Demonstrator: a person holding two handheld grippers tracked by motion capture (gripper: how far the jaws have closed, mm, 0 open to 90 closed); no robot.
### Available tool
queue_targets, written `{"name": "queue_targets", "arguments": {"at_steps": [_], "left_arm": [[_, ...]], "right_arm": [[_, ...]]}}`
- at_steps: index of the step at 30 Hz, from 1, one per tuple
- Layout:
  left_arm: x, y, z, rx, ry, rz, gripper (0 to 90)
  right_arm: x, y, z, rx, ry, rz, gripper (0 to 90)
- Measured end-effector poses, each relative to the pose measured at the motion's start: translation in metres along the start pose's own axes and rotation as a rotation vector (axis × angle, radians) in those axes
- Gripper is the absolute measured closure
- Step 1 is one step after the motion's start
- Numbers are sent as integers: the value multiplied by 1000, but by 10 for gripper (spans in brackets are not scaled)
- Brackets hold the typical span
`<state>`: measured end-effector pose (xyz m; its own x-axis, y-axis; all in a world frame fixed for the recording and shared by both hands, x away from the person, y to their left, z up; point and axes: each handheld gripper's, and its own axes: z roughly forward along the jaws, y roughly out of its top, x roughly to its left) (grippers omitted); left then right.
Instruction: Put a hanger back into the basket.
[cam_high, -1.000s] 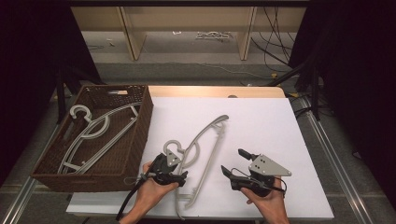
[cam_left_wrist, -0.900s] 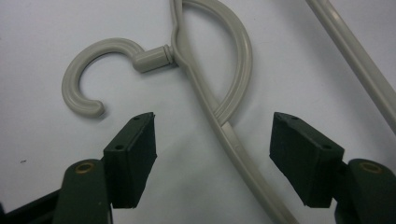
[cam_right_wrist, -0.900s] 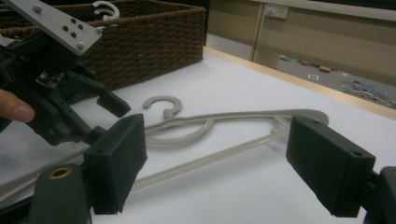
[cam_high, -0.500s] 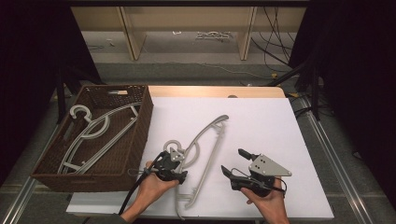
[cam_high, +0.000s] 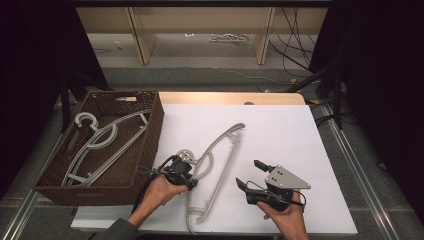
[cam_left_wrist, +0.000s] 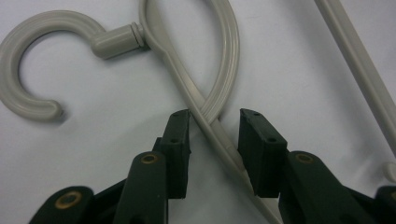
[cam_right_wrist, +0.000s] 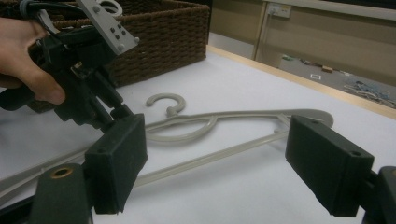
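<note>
As its jaws have just been closing, the left gripper (cam_high: 181, 169) straddles the neck of a light grey plastic clothes hanger (cam_high: 215, 167) lying flat on the white table cover (cam_high: 280, 135), just below the loop by the hook (cam_left_wrist: 32, 70); one pad touches the grey arm, the other stands a little off it, so the bar is between them but not yet clamped. The hanger lies near the middle of the cover, its hook pointing left toward the dark brown woven wicker basket (cam_high: 145, 145), where a second grey hanger (cam_high: 97, 142) lies inside. At near right, the right gripper (cam_high: 250, 175) rests in the person's hand, jaws wide apart and empty.
</note>
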<state>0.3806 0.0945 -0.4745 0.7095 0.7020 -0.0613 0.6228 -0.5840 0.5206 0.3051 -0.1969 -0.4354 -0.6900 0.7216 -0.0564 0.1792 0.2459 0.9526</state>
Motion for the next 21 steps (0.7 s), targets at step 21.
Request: {"name": "queue_targets", "arguments": {"at_steps": [21], "left_arm": [[9, 11, 1, 68, -28, 36, 770]], "right_arm": [[1, -1, 0, 21, -2, 17, 217]]}}
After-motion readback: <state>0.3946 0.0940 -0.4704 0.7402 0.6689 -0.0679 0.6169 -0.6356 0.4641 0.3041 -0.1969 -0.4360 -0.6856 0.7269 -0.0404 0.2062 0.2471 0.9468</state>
